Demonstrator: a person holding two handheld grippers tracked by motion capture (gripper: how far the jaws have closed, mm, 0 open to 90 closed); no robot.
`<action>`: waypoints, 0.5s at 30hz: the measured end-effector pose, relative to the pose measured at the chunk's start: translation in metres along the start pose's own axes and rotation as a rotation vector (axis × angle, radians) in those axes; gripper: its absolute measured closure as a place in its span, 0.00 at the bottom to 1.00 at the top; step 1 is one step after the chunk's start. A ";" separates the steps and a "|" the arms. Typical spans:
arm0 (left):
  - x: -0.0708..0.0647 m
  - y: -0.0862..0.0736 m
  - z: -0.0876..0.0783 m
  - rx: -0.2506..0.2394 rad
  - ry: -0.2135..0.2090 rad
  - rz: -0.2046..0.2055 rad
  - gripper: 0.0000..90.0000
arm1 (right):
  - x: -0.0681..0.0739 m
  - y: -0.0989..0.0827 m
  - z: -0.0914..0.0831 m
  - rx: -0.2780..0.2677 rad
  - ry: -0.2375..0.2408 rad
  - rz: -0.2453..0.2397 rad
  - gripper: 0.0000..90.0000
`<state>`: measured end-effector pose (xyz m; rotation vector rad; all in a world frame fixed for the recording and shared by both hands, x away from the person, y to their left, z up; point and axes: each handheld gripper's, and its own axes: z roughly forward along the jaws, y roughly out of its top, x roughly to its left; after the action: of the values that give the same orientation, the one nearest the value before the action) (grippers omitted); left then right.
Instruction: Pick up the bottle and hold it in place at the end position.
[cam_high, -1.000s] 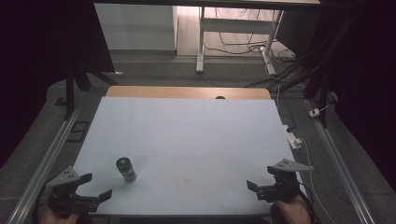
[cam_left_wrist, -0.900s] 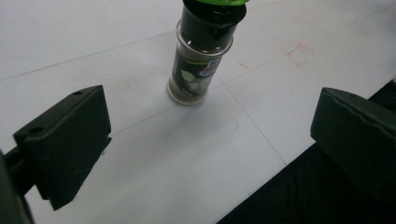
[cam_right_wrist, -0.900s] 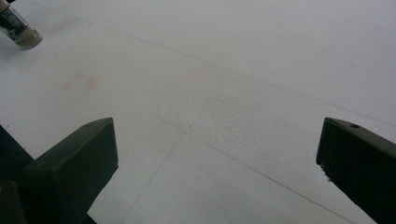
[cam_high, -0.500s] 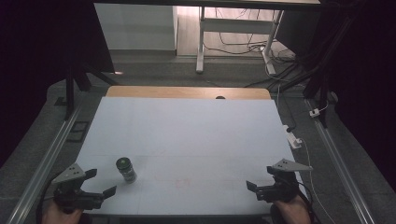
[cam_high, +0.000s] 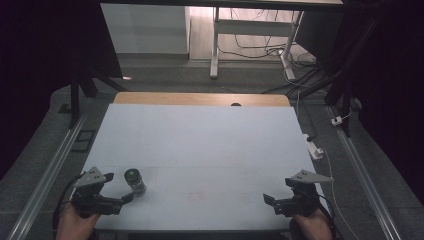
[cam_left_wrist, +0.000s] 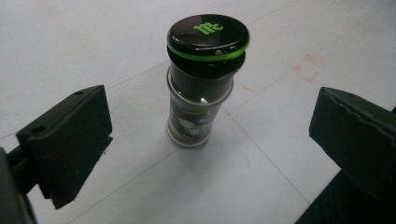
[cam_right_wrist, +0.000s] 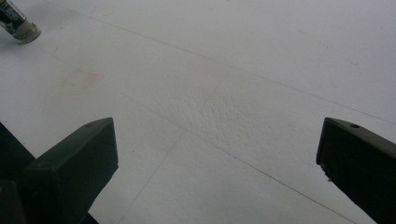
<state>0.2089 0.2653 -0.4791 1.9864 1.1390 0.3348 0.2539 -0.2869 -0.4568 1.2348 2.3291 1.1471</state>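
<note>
A small spice jar (cam_high: 135, 181) with a black lid ringed in green stands upright on the white table (cam_high: 200, 145), near its front left. My left gripper (cam_high: 121, 201) is open just left of and in front of the jar. In the left gripper view the jar (cam_left_wrist: 201, 79) stands a short way ahead, between the lines of the two spread jaws, touching neither. My right gripper (cam_high: 271, 200) is open at the front right corner, with bare table between its jaws. The jar's base (cam_right_wrist: 16, 24) peeks in at the top left of the right gripper view.
A wooden strip (cam_high: 200, 98) runs along the table's far edge. Metal rails (cam_high: 50, 170) flank both sides. A white power strip (cam_high: 314, 149) and cables lie off the right edge. A faint red mark (cam_right_wrist: 84, 77) stains the table near the front middle.
My left gripper has moved right and forward toward the jar, closing most of the gap. The right gripper and the jar have stayed put.
</note>
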 end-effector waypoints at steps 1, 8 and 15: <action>0.001 0.001 0.003 0.005 0.003 -0.005 0.00 | 0.000 0.000 0.000 0.001 0.000 -0.001 0.00; 0.008 0.008 0.017 0.009 0.006 -0.016 0.00 | 0.000 0.000 0.000 0.002 0.003 -0.001 0.00; 0.010 0.010 0.031 0.063 -0.027 0.013 0.00 | 0.000 0.000 0.001 0.006 0.003 -0.005 0.00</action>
<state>0.2384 0.2543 -0.4931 2.0483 1.1323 0.2809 0.2544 -0.2862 -0.4572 1.2294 2.3383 1.1419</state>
